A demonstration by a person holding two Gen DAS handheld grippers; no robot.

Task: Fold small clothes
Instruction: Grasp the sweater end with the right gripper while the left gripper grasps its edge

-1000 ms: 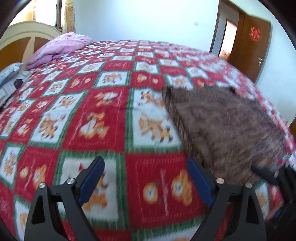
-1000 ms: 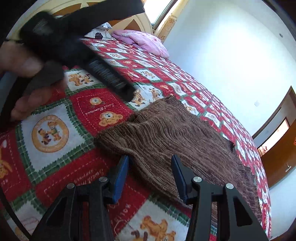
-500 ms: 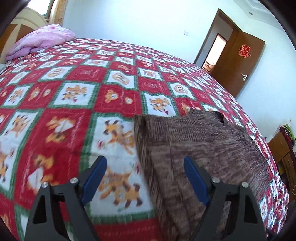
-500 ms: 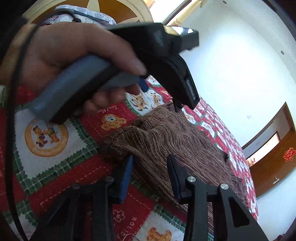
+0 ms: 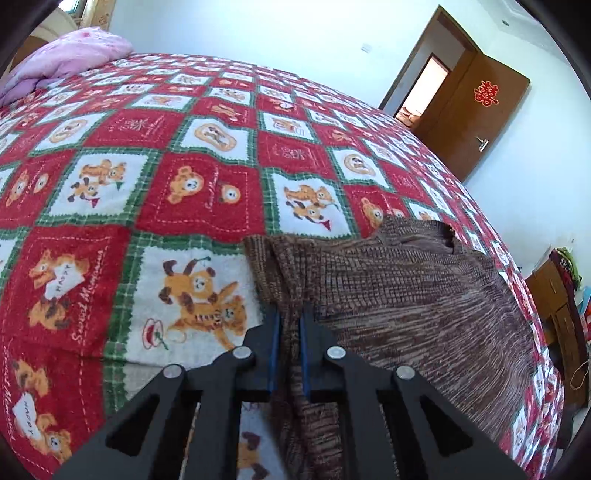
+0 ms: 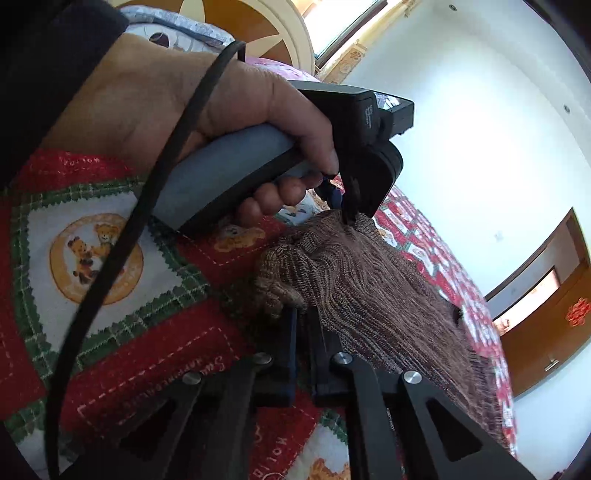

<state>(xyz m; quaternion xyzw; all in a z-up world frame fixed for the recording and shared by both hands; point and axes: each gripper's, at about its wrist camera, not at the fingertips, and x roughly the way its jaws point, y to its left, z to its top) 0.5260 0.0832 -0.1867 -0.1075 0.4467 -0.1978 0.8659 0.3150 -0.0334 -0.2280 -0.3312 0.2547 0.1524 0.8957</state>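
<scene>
A brown knit garment (image 5: 406, 295) lies on the bed's red, green and white teddy-bear quilt (image 5: 166, 184). My left gripper (image 5: 290, 325) is shut on the garment's near left edge, with the knit bunched between its blue pads. In the right wrist view the same garment (image 6: 388, 295) stretches away to the right. My right gripper (image 6: 303, 325) is shut on a bunched corner of it. The left gripper (image 6: 341, 214), held in a hand, pinches the garment's farther corner just beyond mine.
A pink pillow (image 5: 66, 55) lies at the head of the bed, by the headboard (image 6: 255, 29). A brown door (image 5: 476, 107) stands open at the far right. Wooden furniture (image 5: 557, 314) stands beside the bed's right edge.
Both grippers have closed on the garment's near edge. The left gripper moved right onto the knit, and the fabric now bunches up between both pairs of fingers.
</scene>
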